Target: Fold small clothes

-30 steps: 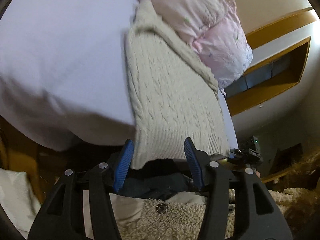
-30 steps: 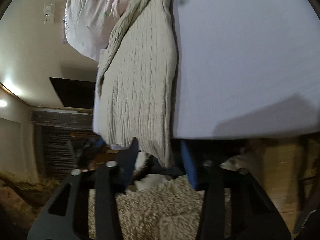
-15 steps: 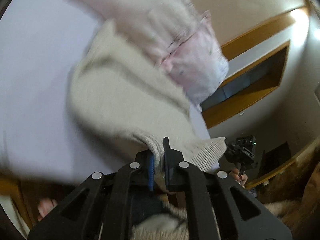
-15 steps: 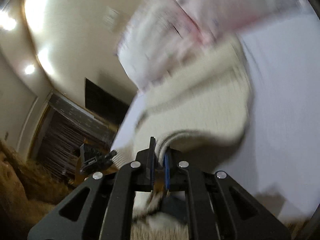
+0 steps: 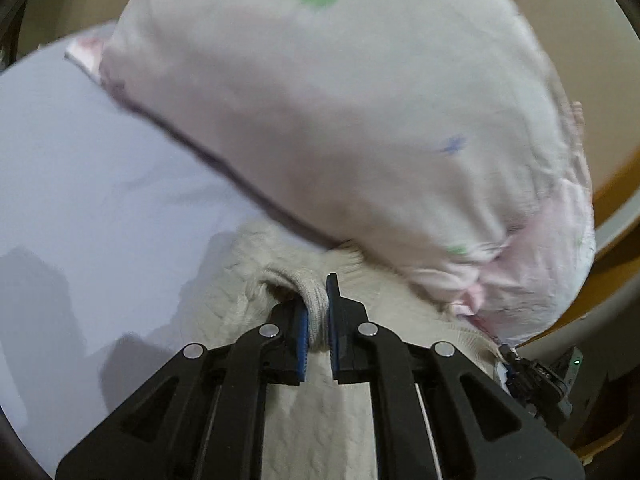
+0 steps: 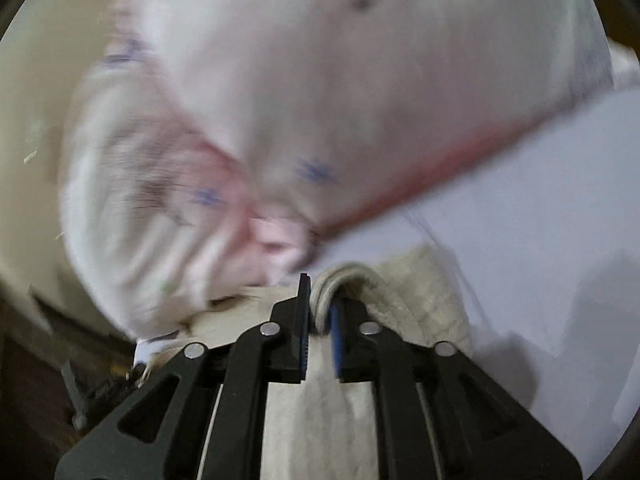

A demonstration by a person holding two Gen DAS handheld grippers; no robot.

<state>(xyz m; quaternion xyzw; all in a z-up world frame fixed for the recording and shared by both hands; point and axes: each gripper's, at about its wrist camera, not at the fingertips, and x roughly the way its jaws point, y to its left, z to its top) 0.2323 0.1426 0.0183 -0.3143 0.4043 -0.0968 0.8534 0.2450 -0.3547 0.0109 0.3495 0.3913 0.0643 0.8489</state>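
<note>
In the left wrist view, a pale lilac bed sheet (image 5: 100,208) fills the left side, smooth, with the gripper's shadow lying on it. On it lies one cream cable-knit sweater (image 5: 236,292), which runs under the camera and out of the bottom of the view. The left gripper (image 5: 318,320), black with blue-padded fingers (image 5: 302,332), has those fingers pressed close on a ribbed edge of the sweater, a fold of knit bunched between the pads. Directly beyond the pinched fold, one large white-and-pink pillow with small green and blue printed marks (image 5: 360,120) rests on the far part of the sweater and blocks the way forward; its dark piped edge slants down toward the fingers. At the far right a wooden frame edge (image 5: 612,196) curves past, and low at the right a small dark device with a green light (image 5: 556,376) sits just past the sweater.

In the right wrist view, strongly blurred, the same pillow (image 6: 320,100) covers the left and centre, its pink ruffled seam hanging just above the fingers. The right gripper (image 6: 320,316) pinches a rolled edge of the sweater (image 6: 416,296) between its near-closed fingers (image 6: 304,320). To the right lies the bed sheet (image 6: 540,220), shadowed near the gripper.
</note>
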